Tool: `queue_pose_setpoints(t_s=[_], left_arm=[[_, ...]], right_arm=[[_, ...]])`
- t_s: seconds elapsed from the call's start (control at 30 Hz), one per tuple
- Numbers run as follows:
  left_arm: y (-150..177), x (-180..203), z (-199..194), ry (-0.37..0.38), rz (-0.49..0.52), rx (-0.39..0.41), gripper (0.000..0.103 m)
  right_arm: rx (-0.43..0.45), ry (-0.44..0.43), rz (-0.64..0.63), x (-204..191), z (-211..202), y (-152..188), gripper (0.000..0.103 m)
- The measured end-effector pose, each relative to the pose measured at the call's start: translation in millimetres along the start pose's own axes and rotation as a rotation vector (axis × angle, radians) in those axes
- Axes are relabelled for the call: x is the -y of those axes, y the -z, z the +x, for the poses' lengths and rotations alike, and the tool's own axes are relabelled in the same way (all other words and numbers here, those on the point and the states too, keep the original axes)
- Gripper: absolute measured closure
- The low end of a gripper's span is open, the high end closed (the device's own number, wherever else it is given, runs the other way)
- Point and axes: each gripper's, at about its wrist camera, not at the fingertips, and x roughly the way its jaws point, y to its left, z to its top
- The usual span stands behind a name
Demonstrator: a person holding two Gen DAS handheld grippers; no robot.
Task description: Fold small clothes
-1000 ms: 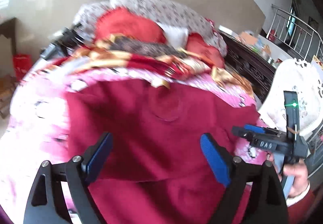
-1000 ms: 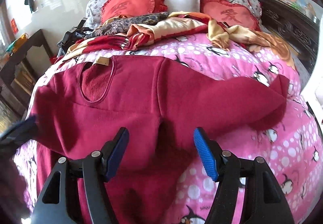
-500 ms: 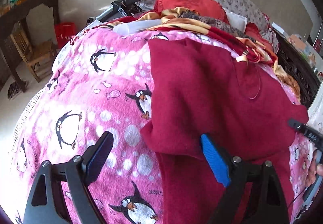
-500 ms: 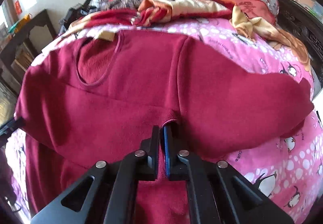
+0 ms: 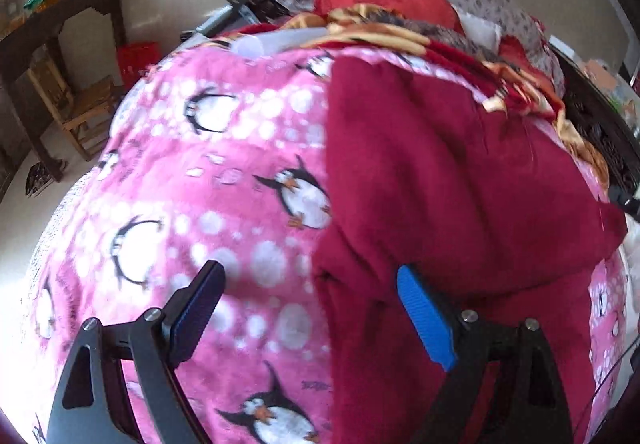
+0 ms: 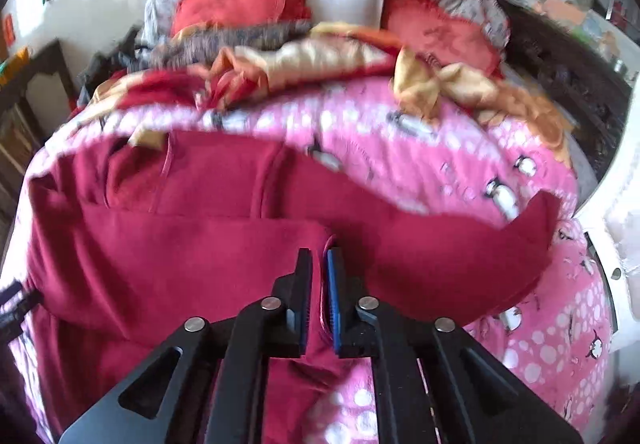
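Red sweater (image 5: 460, 183) runs off the lower edge (hem unseen); pillows (image 6: 236, 3) behind are motion-blurred.

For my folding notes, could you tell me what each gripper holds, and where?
Right gripper pinches the red sweater at its underarm fold; left gripper holds nothing.

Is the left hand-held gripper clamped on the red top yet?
No: the left hand-held gripper stands wide open over the edge of the red top.
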Motion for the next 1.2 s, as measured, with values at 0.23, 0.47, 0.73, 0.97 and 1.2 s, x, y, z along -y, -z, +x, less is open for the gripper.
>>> queue_pose_setpoints(t_s=[0.23, 0.47, 0.73, 0.97, 1.2], left_arm=[[-1.4, -13.6, 6.3, 0.018, -0.039, -0.008, 0.012], [1.9, -16.6, 6.4, 0.037, -0.043, 0.009, 0.012], [7.6, -11.7, 8.8, 0.025, 0.019, 0.038, 0.009], [-3.0, -14.0, -8.5, 0.037, 0.019, 0.07, 0.01], [-23.5, 3.5, -10.7, 0.084, 0.003, 0.11, 0.01]], right_arm=[[-0.005, -0.549, -0.21, -141.9, 4.9, -28.8, 0.078], [-0.127, -0.557, -0.537, -281.6, 68.6, -31.8, 0.079], [-0.14, -0.48, -0.457, -314.6, 110.4, -33.4, 0.103], [-0.108, -0.522, -0.42, -264.9, 62.8, -24.8, 0.103], [-0.03, -0.222, -0.363, -138.8, 28.3, 27.6, 0.1]])
